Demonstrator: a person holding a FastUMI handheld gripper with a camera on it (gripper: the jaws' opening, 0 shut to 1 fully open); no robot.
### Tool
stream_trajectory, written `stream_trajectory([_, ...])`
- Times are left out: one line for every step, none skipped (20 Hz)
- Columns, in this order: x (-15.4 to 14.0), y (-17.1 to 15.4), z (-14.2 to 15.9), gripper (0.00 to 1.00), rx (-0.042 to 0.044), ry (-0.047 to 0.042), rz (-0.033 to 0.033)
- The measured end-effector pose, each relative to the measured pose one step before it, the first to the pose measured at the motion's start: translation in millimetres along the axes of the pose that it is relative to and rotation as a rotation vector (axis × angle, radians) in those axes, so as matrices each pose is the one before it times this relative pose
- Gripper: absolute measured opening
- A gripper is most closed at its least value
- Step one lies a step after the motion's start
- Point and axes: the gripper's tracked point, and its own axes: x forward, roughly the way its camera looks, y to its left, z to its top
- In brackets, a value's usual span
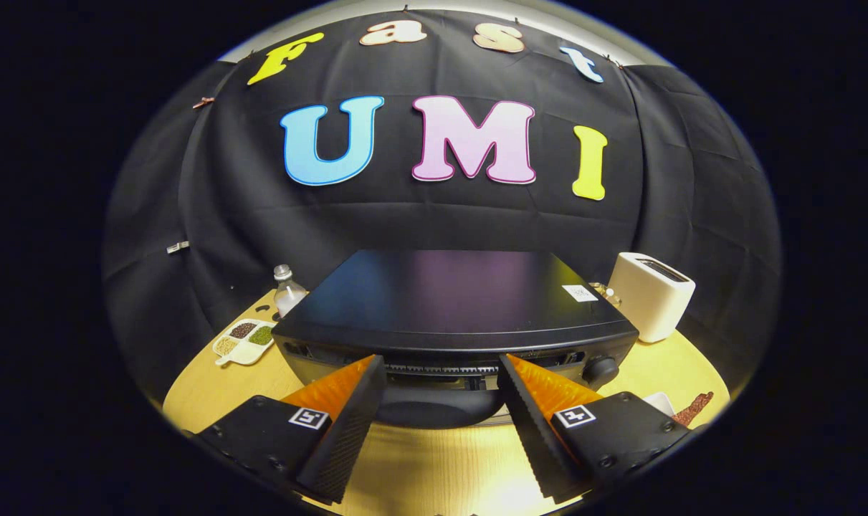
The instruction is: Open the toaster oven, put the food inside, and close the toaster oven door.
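Gripper (441,373) fingers are held spread, nothing pinched — toaster oven (451,315) just ahead. Door handle (434,410) judged rigid, smooth; best taken at mid-bar — door likely stiff-hinged.

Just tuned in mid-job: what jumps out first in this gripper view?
The black toaster oven sits dead ahead, its handle between the spread fingers of the open gripper, which touch nothing. A white toaster stands beyond the oven's right corner. A divided dish of grains and a clear bottle sit off its left side.
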Motion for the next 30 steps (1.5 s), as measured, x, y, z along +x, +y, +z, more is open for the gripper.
stream_trajectory([-2.42,-0.57,-2.49,0.98,0.00564,0.00129,0.00336])
stream_trajectory([-2.32,-0.82,-3.08,0.98,0.00207,0.00428,0.00115])
stream_trajectory([-3.24,0.81,-3.13,0.98,0.00001,0.00343,0.00022])
stream_trajectory([-2.46,-0.34,-1.53,0.98,-0.00968,-0.00372,-0.00026])
stream_trajectory([-4.58,-0.36,-2.44,0.97,-0.00869,0.00017,-0.00106])
stream_trajectory([-3.34,-0.57,-2.42,0.98,-0.00104,-0.00063,-0.00132])
stream_trajectory([-2.40,0.59,-3.04,0.97,-0.00192,0.00065,-0.00068])
stream_trajectory([-2.57,0.66,-1.98,0.97,-0.00345,-0.00006,0.00029])
stream_trajectory([-2.67,-0.03,-3.40,0.97,-0.00451,0.00290,0.00113])
stream_trajectory([-3.69,0.00,-2.80,0.97,-0.00397,0.00135,0.00339])
stream_trajectory([-2.78,0.28,-2.80,0.98,-0.00293,0.00214,0.00456])
stream_trajectory([-3.10,0.16,-3.18,0.97,-0.00262,0.00205,0.00558])
stream_trajectory([-3.46,0.27,-3.54,0.97,-0.00425,0.00260,0.00594])
stream_trajectory([-3.46,0.60,-4.06,0.97,-0.00422,0.00404,0.00597])
stream_trajectory([-2.54,-0.20,-4.16,0.97,-0.00395,0.00534,0.00595])
stream_trajectory([-3.67,0.44,-4.63,0.97,-0.00243,0.00485,0.00635])
stream_trajectory([-3.38,0.23,-5.85,0.97,-0.00040,0.00787,0.00809])
stream_trajectory([-2.85,0.70,-5.66,0.97,0.00378,0.00787,0.01009])
stream_trajectory([-1.48,0.63,-10.82,0.97,-0.00308,0.02660,0.01378])
stream_trajectory([-10.31,-0.28,-8.11,0.97,-0.01088,0.03061,0.00797])
stream_trajectory([-1.22,3.71,-5.58,0.99,-0.01061,-0.01139,0.01471])
stream_trajectory([2.42,0.14,-14.15,0.97,-0.01531,0.03161,0.00740])
stream_trajectory([-2.63,1.12,-5.52,0.98,-0.01711,-0.00431,0.00763])
stream_trajectory([0.83,-0.02,-13.06,0.98,-0.00986,0.03099,0.00381])
stream_trajectory([-2.59,0.82,-9.58,0.98,0.00240,0.02963,0.00803])
stream_trajectory([1.61,2.09,-14.36,0.98,0.02233,0.04949,0.01644])
stream_trajectory([0.56,0.48,-14.73,0.98,0.02874,0.05610,0.00588])
stream_trajectory([0.61,-1.04,-10.32,0.98,0.02550,0.03487,-0.00273])
stream_trajectory([-0.97,-1.99,-4.72,0.99,0.01860,0.00849,-0.00159])
stream_trajectory([-4.20,-0.40,0.12,0.99,0.00390,-0.01153,0.00476])
